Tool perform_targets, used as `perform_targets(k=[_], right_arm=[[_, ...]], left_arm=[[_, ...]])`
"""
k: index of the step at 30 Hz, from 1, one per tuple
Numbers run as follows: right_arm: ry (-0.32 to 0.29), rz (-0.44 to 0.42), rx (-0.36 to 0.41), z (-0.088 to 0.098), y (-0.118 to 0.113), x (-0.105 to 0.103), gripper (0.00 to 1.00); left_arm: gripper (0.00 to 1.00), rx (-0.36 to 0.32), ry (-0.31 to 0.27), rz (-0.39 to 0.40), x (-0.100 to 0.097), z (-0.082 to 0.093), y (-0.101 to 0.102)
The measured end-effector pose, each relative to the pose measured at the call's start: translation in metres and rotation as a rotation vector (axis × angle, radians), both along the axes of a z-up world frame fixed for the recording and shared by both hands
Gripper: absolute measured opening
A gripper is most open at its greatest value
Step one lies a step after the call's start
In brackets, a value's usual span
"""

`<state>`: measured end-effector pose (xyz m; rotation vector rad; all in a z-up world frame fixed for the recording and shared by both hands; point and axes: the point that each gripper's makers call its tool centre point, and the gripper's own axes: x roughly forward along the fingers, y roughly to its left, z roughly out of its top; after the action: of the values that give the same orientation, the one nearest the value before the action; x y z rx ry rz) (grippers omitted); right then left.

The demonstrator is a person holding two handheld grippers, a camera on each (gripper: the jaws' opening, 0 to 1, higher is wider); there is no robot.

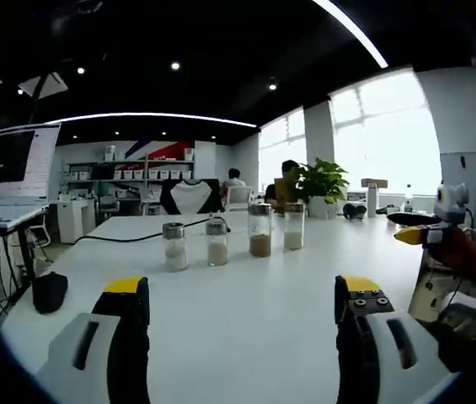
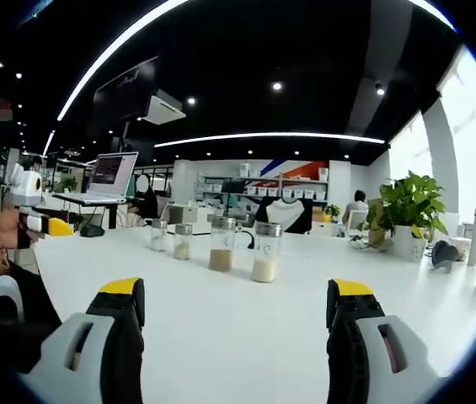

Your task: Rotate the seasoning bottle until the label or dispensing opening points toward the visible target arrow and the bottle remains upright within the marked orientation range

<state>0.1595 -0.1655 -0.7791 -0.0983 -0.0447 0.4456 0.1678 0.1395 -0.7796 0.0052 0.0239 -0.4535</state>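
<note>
**Nothing turned yet: both grippers wide and clear of the bottles**

Nearest in the left gripper view, the left gripper [image 1: 242, 307] has its yellow-tipped jaws spread wide with nothing between them, over bare white table [image 1: 246, 345]. The right gripper [image 2: 236, 310] stands the same in the right gripper view: jaws well apart, holding nothing, bare table beneath.

Further out on the table, four bottles [image 1: 233, 237] stand upright in a loose row, well apart from both grippers. In the left gripper view, two shorter ones with pale contents are on the left, then a taller one with brown seasoning [image 1: 260, 229], then a taller one with pale contents. In the right gripper view the brown one [image 2: 221, 244] and a pale one [image 2: 265, 252] are nearest. Which bottle is the task's I cannot tell, and no label, opening direction or target arrow is readable from here.

A black cable [image 1: 120, 236] runs across the table toward the bottles. At the far end sit a plant [image 1: 322, 183] and a laptop [image 1: 20, 164] on a stand; shelves and seated people lie beyond.

As I judge it, the whole job remains: approach, pick the bottle, grip it, twist it toward the arrow while keeping it upright, then release.
</note>
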Motion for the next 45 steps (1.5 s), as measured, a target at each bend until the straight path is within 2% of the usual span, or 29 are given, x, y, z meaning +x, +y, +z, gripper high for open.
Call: perform_targets(k=[2, 3, 5, 7, 10, 12, 17, 22, 23, 24, 29, 32, 38, 42, 45], right_arm=[[-0.003, 0.009, 0.018, -0.006, 0.001, -0.005, 0.91], [-0.014, 0.004, 0.017, -0.006, -0.001, -0.002, 0.91], [0.008, -0.004, 0.007, -0.008, -0.003, 0.0, 0.92], [0.02, -0.002, 0.007, -0.01, -0.002, -0.001, 0.93], [0.018, -0.001, -0.019, -0.013, 0.004, -0.004, 0.93], [0.024, -0.001, -0.037, -0.016, 0.008, -0.001, 0.93], [0.043, 0.021, -0.064, -0.016, 0.022, 0.006, 0.92], [0.035, 0.026, -0.059, -0.002, 0.028, 0.013, 0.91], [0.017, -0.002, -0.06, 0.009, 0.025, 0.019, 0.9], [-0.001, -0.017, -0.02, 0.016, 0.024, 0.023, 0.9], [0.015, -0.019, -0.042, 0.012, 0.034, 0.026, 0.91], [-0.012, 0.016, -0.068, 0.016, 0.046, 0.024, 0.93], [-0.014, 0.05, -0.057, 0.014, 0.058, 0.021, 0.99], [0.018, 0.06, -0.019, 0.002, 0.058, 0.02, 0.99], [0.024, 0.06, -0.015, -0.002, 0.056, 0.017, 0.99]], left_arm=[[0.96, 0.01, -0.05, 0.019, 0.004, 0.012, -0.001], [0.96, 0.007, -0.05, 0.011, 0.004, 0.014, -0.005], [0.96, 0.019, -0.058, -0.02, 0.008, 0.021, -0.02], [0.96, 0.032, -0.062, -0.043, 0.006, 0.02, -0.028], [0.97, 0.048, -0.037, -0.055, 0.003, 0.009, -0.029], [0.97, 0.062, -0.02, -0.038, 0.004, 0.002, -0.02], [0.98, 0.078, 0.004, -0.022, 0.003, -0.002, -0.007], [0.98, 0.077, -0.015, -0.028, 0.001, 0.006, -0.001], [0.98, 0.085, -0.015, -0.035, 0.0, 0.005, -0.001], [0.98, 0.092, -0.012, -0.044, -0.002, 0.003, -0.001], [0.98, 0.025, -0.032, -0.017, -0.001, 0.004, 0.004], [0.98, 0.028, -0.021, -0.021, -0.003, -0.003, 0.007], [0.97, -0.002, -0.056, 0.027, -0.005, 0.008, 0.021], [0.97, 0.015, -0.061, 0.051, -0.006, 0.009, 0.024], [1.0, -0.015, -0.039, 0.084, -0.006, 0.008, 0.028]])
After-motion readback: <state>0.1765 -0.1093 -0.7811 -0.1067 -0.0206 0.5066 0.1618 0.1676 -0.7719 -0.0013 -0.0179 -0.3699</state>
